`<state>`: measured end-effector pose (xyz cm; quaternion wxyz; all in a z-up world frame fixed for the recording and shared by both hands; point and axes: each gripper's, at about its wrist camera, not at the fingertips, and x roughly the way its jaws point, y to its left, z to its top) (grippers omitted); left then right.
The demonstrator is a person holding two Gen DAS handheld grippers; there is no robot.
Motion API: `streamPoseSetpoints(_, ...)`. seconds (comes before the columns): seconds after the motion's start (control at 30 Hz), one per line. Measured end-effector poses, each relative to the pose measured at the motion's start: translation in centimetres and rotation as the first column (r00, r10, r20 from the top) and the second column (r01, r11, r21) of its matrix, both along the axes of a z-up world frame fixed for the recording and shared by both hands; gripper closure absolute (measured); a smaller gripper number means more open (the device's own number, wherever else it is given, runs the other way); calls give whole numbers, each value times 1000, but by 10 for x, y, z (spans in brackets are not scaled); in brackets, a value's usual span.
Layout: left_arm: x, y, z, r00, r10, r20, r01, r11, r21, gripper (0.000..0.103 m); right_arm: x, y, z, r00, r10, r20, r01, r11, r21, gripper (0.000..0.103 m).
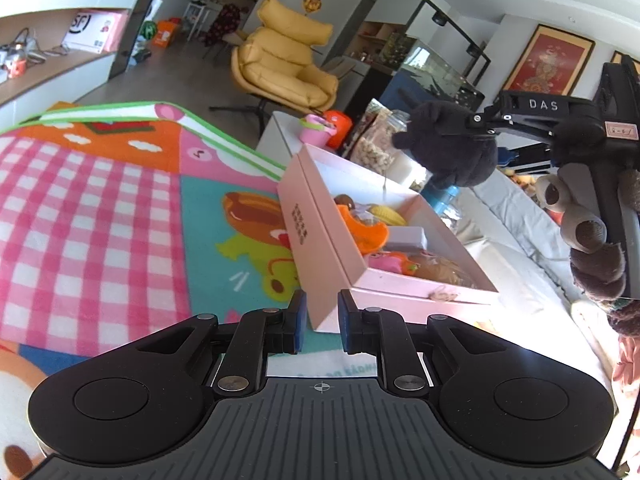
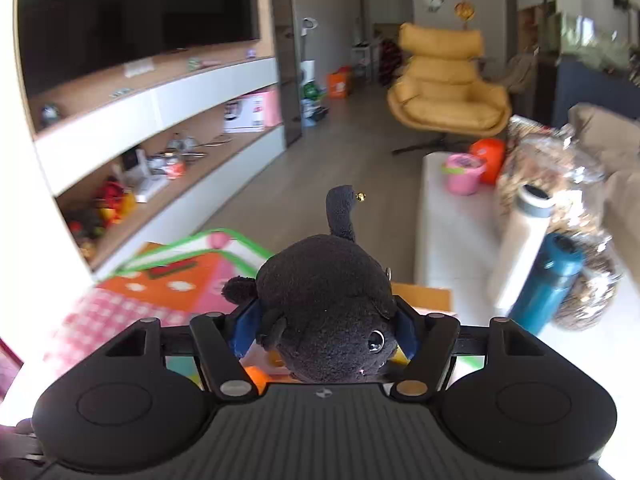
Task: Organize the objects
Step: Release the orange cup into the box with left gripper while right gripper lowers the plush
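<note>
- Left tool [image 1: 322, 322], nearly closed and empty, sits just beside the pink box's [image 1: 320, 256] near corner.
- Right tool [image 2: 326, 330] grips a black plush cat [image 2: 328, 304], held above the pink box's far end.

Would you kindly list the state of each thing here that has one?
Pink box: open, lid off, holding toys.
Black plush toy: held in the air, between the pads.
Right gripper: closed on the plush toy.
Left gripper: shut, empty.
White bottle: capped, leaning.
Blue bottle: capped, leaning.
</note>
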<state>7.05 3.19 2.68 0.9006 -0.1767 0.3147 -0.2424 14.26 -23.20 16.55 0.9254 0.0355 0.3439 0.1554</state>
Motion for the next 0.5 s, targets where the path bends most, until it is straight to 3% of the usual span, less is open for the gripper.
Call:
streamPoseSetpoints(0.13, -3, 1, 0, 1000, -10, 0, 10, 1000, 2, 85, 23, -2, -31, 979, 50, -198, -32, 995, 94, 34)
streamPoseSetpoints(0.2, -4, 5, 1, 1000, 2, 0, -1, 1000, 7, 85, 33, -5, -51, 971, 11, -241, 7, 997, 74, 33)
streamPoseSetpoints(0.27, -3, 9, 0, 1000, 15, -2, -15, 1000, 11, 85, 31, -5, -63, 979, -31, -200, 34, 999, 12, 25)
streamPoseSetpoints(0.43, 1, 14, 1, 999, 50, -15, -50, 999, 4, 85, 3, 4, -61, 996, -9, -90, 3, 998, -65, 20)
streamPoseSetpoints(0.5, 2, 12, 8, 999, 50, -1, -50, 999, 2, 85, -14, 10, -58, 1000, -13, -17, 10, 988, -157, 18)
